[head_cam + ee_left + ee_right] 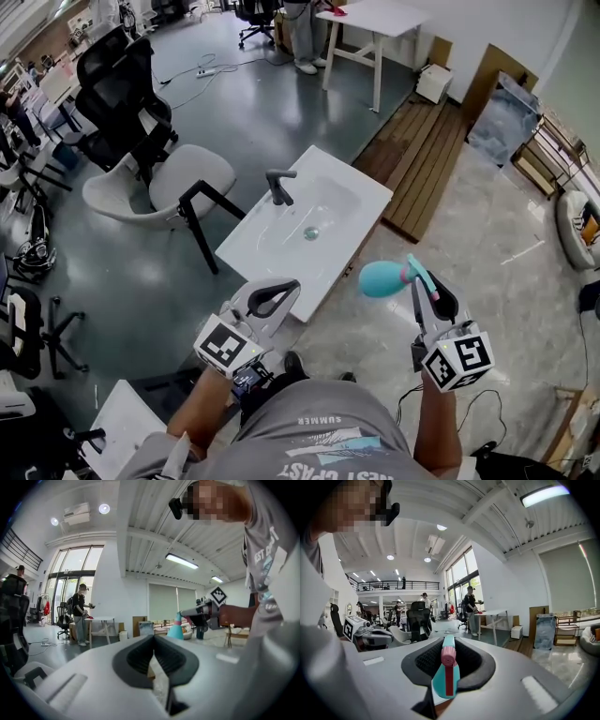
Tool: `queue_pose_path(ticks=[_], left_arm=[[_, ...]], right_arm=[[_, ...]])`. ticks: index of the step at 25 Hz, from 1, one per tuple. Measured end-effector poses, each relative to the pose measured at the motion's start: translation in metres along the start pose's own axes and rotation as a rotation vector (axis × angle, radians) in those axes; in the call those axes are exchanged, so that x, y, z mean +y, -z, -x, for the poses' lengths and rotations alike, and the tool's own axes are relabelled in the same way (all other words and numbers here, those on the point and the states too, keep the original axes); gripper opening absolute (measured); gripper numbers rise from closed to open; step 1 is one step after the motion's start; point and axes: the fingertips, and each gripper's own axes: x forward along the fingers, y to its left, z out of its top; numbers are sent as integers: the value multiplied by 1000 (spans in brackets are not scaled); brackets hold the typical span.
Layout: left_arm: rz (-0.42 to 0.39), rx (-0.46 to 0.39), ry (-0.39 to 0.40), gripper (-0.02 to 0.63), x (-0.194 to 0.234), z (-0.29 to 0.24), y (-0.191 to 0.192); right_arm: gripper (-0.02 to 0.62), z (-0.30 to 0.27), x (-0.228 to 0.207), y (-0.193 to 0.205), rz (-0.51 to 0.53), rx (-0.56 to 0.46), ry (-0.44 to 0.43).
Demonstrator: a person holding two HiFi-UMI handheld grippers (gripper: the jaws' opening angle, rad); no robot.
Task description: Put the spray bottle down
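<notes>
The teal spray bottle (380, 278) with a pink trigger hangs in the air just off the near right corner of a white sink basin (281, 253). My right gripper (419, 274) is shut on its neck, with the body pointing left. In the right gripper view the bottle (446, 679) sits between the black pads (423, 660). My left gripper (287, 287) hovers over the basin's near edge; its pads meet at the tips with nothing between them (153, 641). The left gripper view shows the bottle (176, 629) off to the right.
The basin carries a dark faucet (278, 186) and a drain (311, 232). A grey chair (155, 183) and black office chairs (117, 84) stand to the left. Wooden boards (422, 159) lie beyond the basin. A person (302, 37) stands by a white table (375, 19).
</notes>
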Motion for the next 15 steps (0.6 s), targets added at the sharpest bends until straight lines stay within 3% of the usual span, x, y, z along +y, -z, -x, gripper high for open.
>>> queue_pose_path(ticks=[15], left_arm=[[-32,-86,29,2,69,37,-11]], right_arm=[[66,-41,46,-30,56,-33,62]])
